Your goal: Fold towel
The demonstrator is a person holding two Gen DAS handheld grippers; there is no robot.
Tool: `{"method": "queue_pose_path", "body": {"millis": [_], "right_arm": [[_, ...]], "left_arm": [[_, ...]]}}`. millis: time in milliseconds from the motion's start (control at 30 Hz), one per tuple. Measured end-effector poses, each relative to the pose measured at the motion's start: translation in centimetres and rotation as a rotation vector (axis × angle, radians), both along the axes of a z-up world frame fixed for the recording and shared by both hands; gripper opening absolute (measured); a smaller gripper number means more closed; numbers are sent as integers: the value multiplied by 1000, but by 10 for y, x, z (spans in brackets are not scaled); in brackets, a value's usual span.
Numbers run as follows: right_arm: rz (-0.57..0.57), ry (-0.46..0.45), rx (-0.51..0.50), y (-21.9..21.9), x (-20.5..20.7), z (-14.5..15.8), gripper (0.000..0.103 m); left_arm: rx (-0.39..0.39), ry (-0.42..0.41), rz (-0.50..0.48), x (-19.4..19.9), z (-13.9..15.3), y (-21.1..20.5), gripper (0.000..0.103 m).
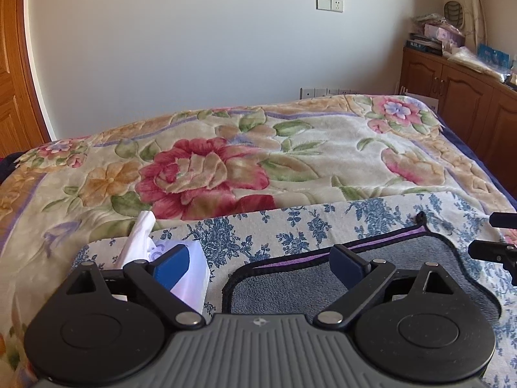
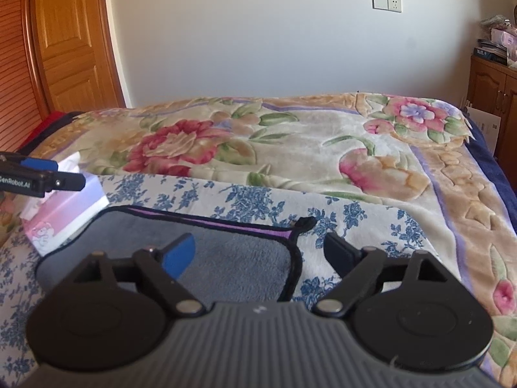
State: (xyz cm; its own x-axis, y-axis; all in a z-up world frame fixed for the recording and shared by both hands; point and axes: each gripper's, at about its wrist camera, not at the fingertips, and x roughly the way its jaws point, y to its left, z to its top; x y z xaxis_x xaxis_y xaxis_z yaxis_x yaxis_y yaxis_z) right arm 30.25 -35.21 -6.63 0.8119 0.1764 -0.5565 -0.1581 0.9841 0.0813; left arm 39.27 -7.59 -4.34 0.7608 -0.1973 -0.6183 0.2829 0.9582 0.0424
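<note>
Both tongs, left (image 1: 260, 263) and right (image 2: 258, 252), gape empty above the grey towel (image 2: 226, 258); a tissue box (image 2: 64, 213) holding tissues (image 1: 142, 232) sits beside its left edge on the bed (image 2: 290, 148).

bed (image 1: 290, 148): floral blanket | blue-flowered cloth (image 1: 290, 223) on it | carries grey towel (image 1: 323, 284), tissue box (image 1: 190, 278)

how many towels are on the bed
1: a grey towel with black trim, lying flat on the blue floral cloth near the bed's front edge, beside the tissue box. Its near part is hidden.
</note>
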Motion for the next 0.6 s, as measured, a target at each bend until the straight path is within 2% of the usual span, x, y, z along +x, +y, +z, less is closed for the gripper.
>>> {"method": "queue_pose_path", "body": {"millis": [133, 267, 400, 600], "right_arm": [[-10, 4, 29, -2, -12, 8, 89], [-24, -5, 14, 1, -25, 16, 90], [-36, -31, 25, 2, -39, 26, 101], [-26, -51, 25, 8, -62, 42, 103]], "left_arm": [[-1, -1, -6, -10, 7, 0, 96], [4, -10, -15, -23, 16, 2, 96], [9, -21, -20, -39, 25, 4, 97], [-5, -18, -25, -65, 37, 9, 100]]}}
